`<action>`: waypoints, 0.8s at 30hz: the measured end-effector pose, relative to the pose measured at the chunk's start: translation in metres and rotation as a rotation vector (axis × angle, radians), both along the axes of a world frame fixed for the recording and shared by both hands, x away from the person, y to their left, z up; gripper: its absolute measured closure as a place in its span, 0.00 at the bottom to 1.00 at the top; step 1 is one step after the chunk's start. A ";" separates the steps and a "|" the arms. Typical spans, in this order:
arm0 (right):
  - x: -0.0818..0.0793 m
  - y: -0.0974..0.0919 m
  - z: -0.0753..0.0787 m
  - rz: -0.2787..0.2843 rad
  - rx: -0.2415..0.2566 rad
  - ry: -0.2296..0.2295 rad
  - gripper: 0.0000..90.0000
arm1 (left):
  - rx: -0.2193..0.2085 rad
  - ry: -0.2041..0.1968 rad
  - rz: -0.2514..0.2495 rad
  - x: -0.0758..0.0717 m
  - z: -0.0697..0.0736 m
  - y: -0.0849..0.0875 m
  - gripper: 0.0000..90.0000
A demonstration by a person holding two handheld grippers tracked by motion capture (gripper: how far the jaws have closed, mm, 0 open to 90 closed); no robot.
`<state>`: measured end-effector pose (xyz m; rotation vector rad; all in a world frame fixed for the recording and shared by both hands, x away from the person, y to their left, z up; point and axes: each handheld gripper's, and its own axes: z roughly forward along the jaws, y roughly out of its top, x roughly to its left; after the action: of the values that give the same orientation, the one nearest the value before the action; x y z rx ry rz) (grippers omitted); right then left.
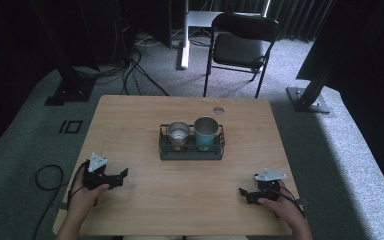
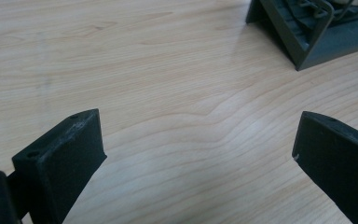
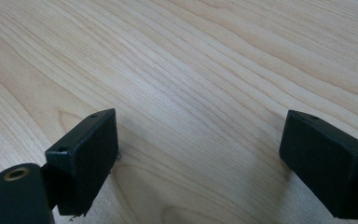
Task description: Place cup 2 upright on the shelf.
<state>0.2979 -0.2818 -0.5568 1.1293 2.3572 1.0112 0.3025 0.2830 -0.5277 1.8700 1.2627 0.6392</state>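
Note:
A dark wire rack (image 1: 192, 151) stands at the middle of the wooden table (image 1: 145, 115). In it sit a silver metal cup (image 1: 178, 133) on the left and a teal cup (image 1: 206, 132) on the right, both upright. My left gripper (image 1: 121, 178) rests near the table's front left, held by a hand, jaws wide open over bare wood (image 2: 200, 140). A corner of the rack (image 2: 307, 32) appears at the top right of the left gripper view. My right gripper (image 1: 243, 192) rests at the front right, also open with nothing between its jaws (image 3: 200, 140).
A small round grommet hole (image 1: 218, 110) lies near the table's far edge. Beyond the table stand a black folding chair (image 1: 240, 47), a white desk leg (image 1: 184, 35) and dark frame posts. Cables (image 1: 47, 177) trail on the grey carpet at the left.

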 end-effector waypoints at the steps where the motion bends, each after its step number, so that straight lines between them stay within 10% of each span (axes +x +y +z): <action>1: 0.000 0.000 0.000 0.000 0.000 0.000 0.12 | 0.012 0.001 0.002 -0.002 -0.001 0.002 0.03; 24: 0.000 0.000 0.000 0.000 0.000 0.000 0.12 | 0.083 0.119 0.171 -0.019 -0.021 0.024 0.03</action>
<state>0.2980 -0.2818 -0.5568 1.1289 2.3570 1.0114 0.2837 0.3070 -0.5491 1.9049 1.5054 0.6880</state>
